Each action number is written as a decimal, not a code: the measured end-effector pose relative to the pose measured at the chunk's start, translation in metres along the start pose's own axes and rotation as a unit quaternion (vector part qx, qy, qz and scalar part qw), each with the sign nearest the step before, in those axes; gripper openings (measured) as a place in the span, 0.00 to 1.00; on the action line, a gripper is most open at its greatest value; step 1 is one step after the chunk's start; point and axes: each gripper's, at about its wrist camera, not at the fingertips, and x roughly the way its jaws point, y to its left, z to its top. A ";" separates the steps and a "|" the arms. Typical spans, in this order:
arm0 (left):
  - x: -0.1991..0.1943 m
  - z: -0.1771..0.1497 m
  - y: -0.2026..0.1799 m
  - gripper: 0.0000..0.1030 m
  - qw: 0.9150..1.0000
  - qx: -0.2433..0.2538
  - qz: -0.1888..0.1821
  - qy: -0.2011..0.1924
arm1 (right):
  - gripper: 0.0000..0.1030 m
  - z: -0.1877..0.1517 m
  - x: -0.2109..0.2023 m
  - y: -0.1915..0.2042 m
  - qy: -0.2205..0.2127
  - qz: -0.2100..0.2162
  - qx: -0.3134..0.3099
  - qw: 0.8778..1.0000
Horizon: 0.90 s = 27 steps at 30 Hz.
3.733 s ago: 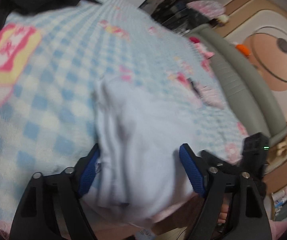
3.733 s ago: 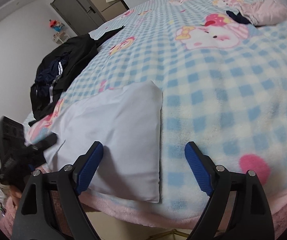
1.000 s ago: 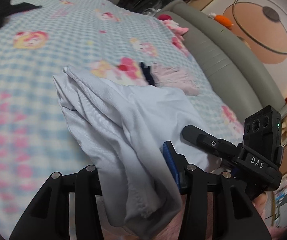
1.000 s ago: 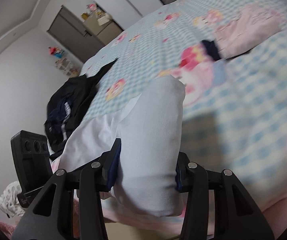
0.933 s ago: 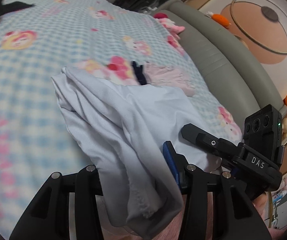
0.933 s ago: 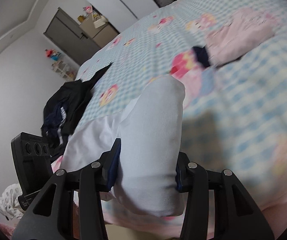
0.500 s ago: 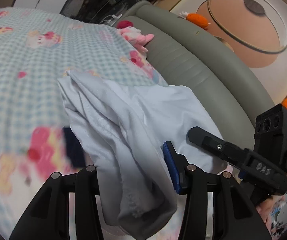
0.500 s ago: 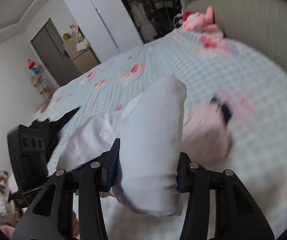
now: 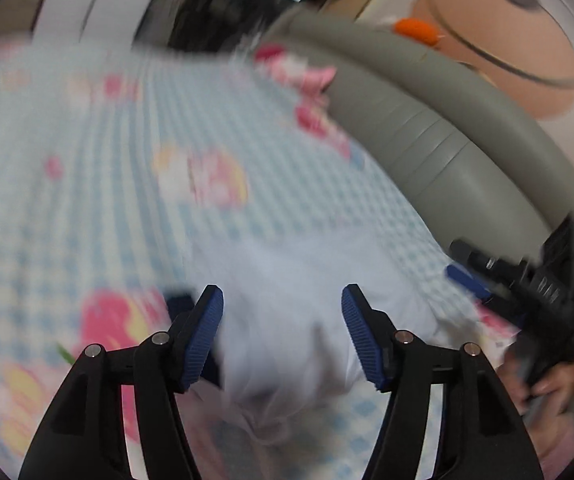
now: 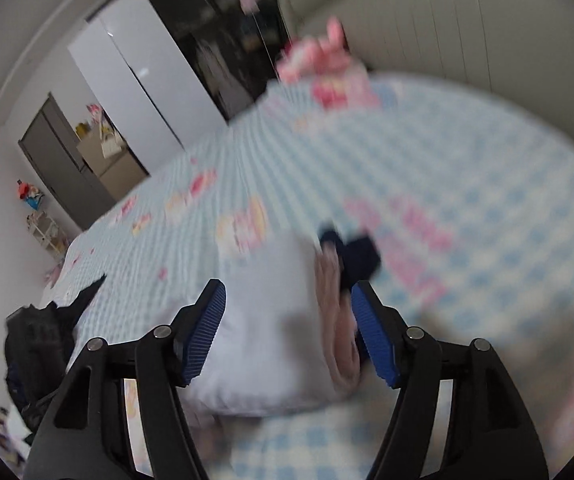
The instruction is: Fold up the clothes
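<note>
The folded white garment [image 9: 295,300] lies on the blue checked bedspread [image 9: 87,168], on top of a pink folded garment [image 10: 337,320] with a dark navy piece [image 10: 357,258] beside it. My left gripper [image 9: 283,320] hovers over the white garment [image 10: 263,320] with its jaws opening; the cloth lies below and between the blue pads, free of them. My right gripper [image 10: 289,320] is likewise opening above the stack, pads clear of the fabric. The right gripper [image 9: 467,280] also shows at the right edge of the left wrist view, held by a hand [image 9: 547,396].
A grey padded headboard [image 9: 447,148] curves along the right of the bed, with pink plush toys [image 10: 319,56] at its foot. A pile of dark clothes [image 10: 43,344] sits at the bed's left edge. Wardrobes [image 10: 139,76] and a door stand beyond.
Both grippers carried the folded white garment across the bed toward the headboard, set it down on the pink garment and opened off it. The cloth now lies flat instead of hanging from the jaws.
</note>
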 end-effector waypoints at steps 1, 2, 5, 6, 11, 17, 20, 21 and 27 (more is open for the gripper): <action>-0.001 0.004 -0.009 0.61 1.000 0.025 0.000 -0.006 | 0.58 0.005 -0.004 0.011 -0.010 -0.002 -0.018 1.000; 0.006 0.006 -0.018 0.61 0.999 0.045 -0.005 0.004 | 0.53 0.007 -0.001 0.022 -0.005 -0.005 -0.040 0.999; 0.046 -0.004 -0.031 0.57 0.995 0.060 0.008 0.073 | 0.37 -0.003 0.030 0.040 0.060 -0.032 -0.108 0.992; 0.062 -0.012 -0.028 0.55 0.993 0.051 0.013 0.106 | 0.33 -0.013 0.042 0.040 0.085 -0.047 -0.122 0.988; 0.095 -0.035 -0.009 0.56 0.988 0.010 0.000 0.154 | 0.31 -0.053 0.054 0.011 0.104 -0.072 -0.135 0.983; 0.109 -0.039 -0.003 0.56 0.988 -0.001 0.003 0.156 | 0.31 -0.064 0.058 0.005 0.098 -0.084 -0.151 0.980; 0.111 -0.036 -0.009 0.56 0.985 0.012 0.017 0.172 | 0.31 -0.062 0.065 0.001 0.095 -0.087 -0.146 0.981; 0.108 -0.033 -0.012 0.56 0.985 0.018 0.021 0.171 | 0.31 -0.059 0.065 0.002 0.097 -0.090 -0.146 0.980; 0.061 -0.008 -0.001 0.66 0.988 0.005 0.045 0.147 | 0.74 -0.036 0.063 0.020 0.114 -0.123 -0.135 0.977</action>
